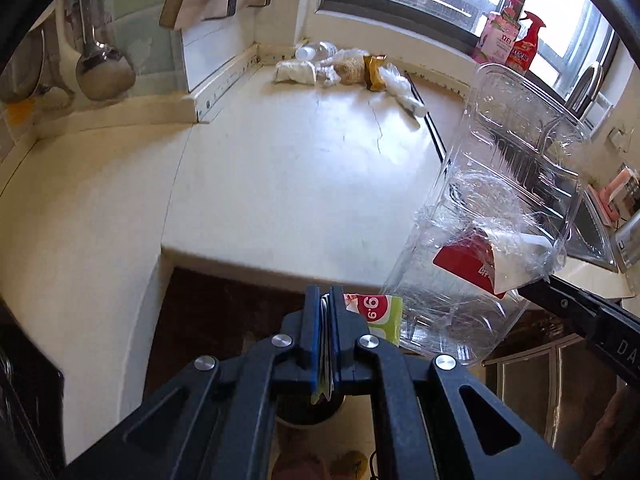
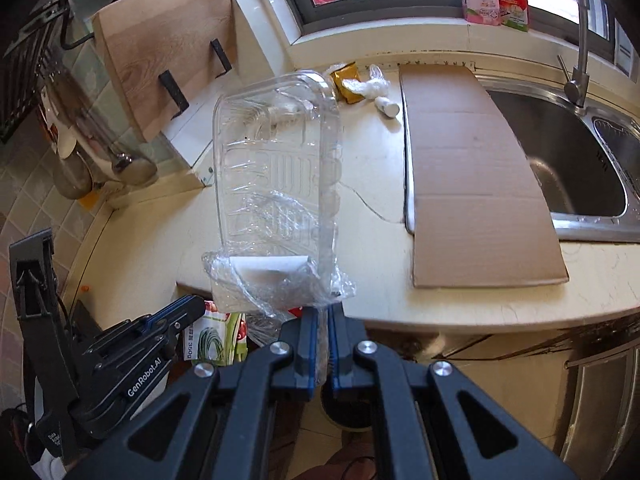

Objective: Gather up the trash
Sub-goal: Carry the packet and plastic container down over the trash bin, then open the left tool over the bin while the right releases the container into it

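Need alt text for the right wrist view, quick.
The right gripper, shut, holds up a clear plastic tray over a cream countertop. Cardboard partly covers the sink; more trash lies by the window.

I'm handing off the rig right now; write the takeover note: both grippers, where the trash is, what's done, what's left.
Left gripper: shut on a flat printed food wrapper, held out past the counter's front edge.
Right gripper: shut on the cling-film end of a clear plastic clamshell tray, held up over the counter edge.
On the counter, back corner under the window: plastic water bottle, crumpled white paper, gold snack wrapper, clear plastic bags.
A cardboard sheet lies beside the sink.
Done: two pieces picked up.
Left: bin both, then clear the corner pile. No bin clearly in view.
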`<action>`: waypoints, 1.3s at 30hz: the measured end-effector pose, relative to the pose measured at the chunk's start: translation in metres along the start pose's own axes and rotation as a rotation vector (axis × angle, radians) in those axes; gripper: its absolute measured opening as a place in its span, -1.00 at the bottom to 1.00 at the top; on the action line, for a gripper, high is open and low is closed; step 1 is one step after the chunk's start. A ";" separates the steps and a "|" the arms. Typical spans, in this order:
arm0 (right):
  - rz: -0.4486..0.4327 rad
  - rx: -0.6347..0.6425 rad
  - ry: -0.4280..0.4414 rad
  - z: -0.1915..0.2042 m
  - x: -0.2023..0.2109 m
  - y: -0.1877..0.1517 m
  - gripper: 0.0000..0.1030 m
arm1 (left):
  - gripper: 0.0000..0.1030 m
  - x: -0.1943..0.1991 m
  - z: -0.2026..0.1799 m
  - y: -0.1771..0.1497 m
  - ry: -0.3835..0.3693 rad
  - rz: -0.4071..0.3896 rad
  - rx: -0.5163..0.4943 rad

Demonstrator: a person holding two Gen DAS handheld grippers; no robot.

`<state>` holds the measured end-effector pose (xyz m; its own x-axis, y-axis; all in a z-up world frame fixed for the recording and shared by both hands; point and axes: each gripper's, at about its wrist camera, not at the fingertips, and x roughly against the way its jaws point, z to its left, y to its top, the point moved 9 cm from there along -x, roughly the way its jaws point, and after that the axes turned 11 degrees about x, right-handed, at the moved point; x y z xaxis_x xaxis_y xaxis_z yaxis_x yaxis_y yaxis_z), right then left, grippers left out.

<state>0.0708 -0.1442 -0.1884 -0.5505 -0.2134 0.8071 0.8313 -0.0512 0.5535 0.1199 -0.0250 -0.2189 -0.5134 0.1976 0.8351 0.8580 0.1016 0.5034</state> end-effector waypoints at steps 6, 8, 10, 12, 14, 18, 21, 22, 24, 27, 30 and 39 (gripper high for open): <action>0.100 0.048 0.009 -0.003 -0.014 -0.069 -0.90 | -0.95 -0.022 0.011 -0.075 0.055 0.110 0.027; 0.123 0.074 0.009 0.001 -0.020 -0.087 -0.90 | -0.95 -0.028 0.016 -0.092 0.065 0.132 0.043; 0.141 0.111 0.006 0.005 -0.029 -0.104 -0.90 | -0.95 -0.038 0.024 -0.111 0.081 0.157 0.059; 0.153 0.149 0.001 0.009 -0.040 -0.121 -0.90 | -0.95 -0.051 0.034 -0.132 0.096 0.187 0.076; 0.168 0.183 -0.006 0.011 -0.056 -0.137 -0.90 | -0.95 -0.065 0.043 -0.148 0.106 0.216 0.091; 0.178 0.241 -0.018 0.011 -0.104 -0.170 -0.90 | -0.95 -0.104 0.063 -0.178 0.125 0.238 0.107; 0.184 0.247 -0.026 0.005 -0.150 -0.193 -0.90 | -0.95 -0.146 0.085 -0.197 0.136 0.241 0.139; 0.182 0.243 -0.025 0.003 -0.167 -0.201 -0.90 | -0.95 -0.161 0.091 -0.203 0.142 0.239 0.148; 0.177 0.246 -0.033 -0.002 -0.201 -0.217 -0.90 | -0.95 -0.190 0.103 -0.213 0.144 0.234 0.160; 0.165 0.258 -0.047 -0.009 -0.250 -0.240 -0.90 | -0.95 -0.233 0.114 -0.227 0.142 0.228 0.168; 0.158 0.280 -0.069 -0.015 -0.295 -0.262 -0.90 | -0.94 -0.281 0.125 -0.247 0.139 0.231 0.168; 0.263 0.342 -0.097 -0.029 -0.370 -0.311 -0.58 | 0.11 -0.355 0.134 -0.298 0.118 0.313 0.090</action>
<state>0.0180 -0.0774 -0.6652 -0.3421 -0.0824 0.9361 0.8798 0.3218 0.3498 0.0486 0.0050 -0.6949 -0.2188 0.1188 0.9685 0.9692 0.1410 0.2017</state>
